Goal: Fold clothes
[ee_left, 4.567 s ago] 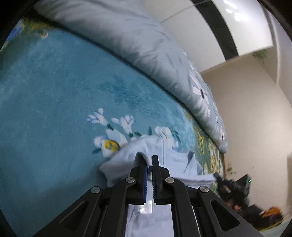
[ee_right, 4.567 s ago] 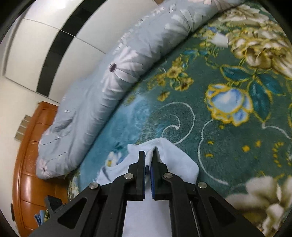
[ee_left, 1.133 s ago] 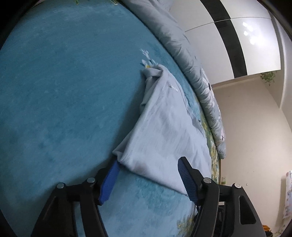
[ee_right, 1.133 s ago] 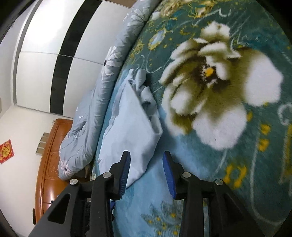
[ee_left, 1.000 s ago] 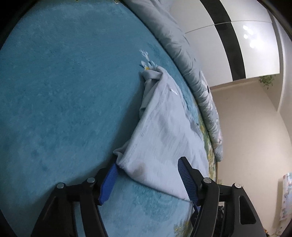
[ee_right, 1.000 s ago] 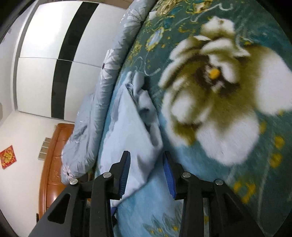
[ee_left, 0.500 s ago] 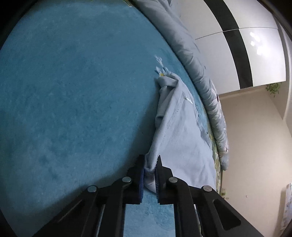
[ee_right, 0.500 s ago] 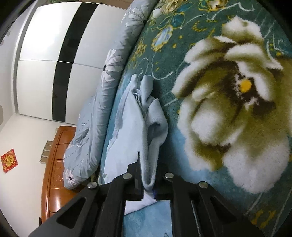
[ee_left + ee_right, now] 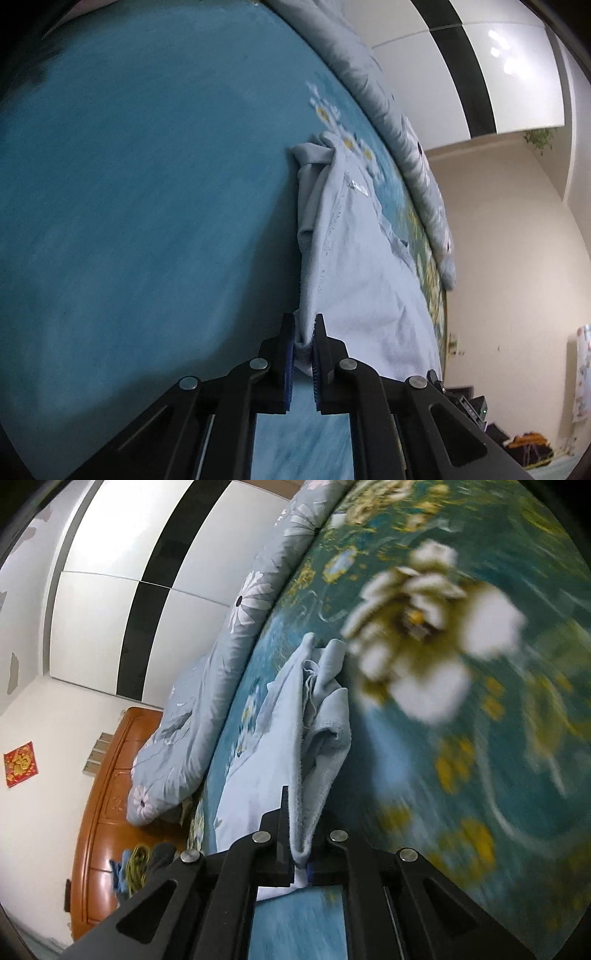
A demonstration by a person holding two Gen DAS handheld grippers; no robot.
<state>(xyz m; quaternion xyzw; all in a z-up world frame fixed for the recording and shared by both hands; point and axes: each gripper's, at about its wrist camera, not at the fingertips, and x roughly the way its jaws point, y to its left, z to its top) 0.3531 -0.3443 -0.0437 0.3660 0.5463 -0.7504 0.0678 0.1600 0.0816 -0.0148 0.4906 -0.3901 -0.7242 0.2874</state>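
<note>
The left gripper (image 9: pixel 303 332) and the right gripper (image 9: pixel 301 821) each have their jaws pinching a near corner of the pale blue soft cotton garment (image 9: pixel 354 266) on the teal flowered bed blanket (image 9: pixel 147 184), so it seems the next fold needs both corners carried evenly toward the far edge.

One garment (image 9: pixel 354 266) (image 9: pixel 295 746), pale blue, at 12 o'clock of both grippers. Two grippers: left gripper (image 9: pixel 303 334), right gripper (image 9: pixel 301 812), each with two fingers clamped on garment edge. One teal floral blanket (image 9: pixel 129 203) (image 9: pixel 480 738). One grey flowered quilt (image 9: pixel 373 92) (image 9: pixel 207 701), at 1 o'clock in left view, 10 o'clock in right. One wooden headboard (image 9: pixel 99 812), 8 o'clock. One red wall ornament (image 9: pixel 20 763), 9 o'clock.
</note>
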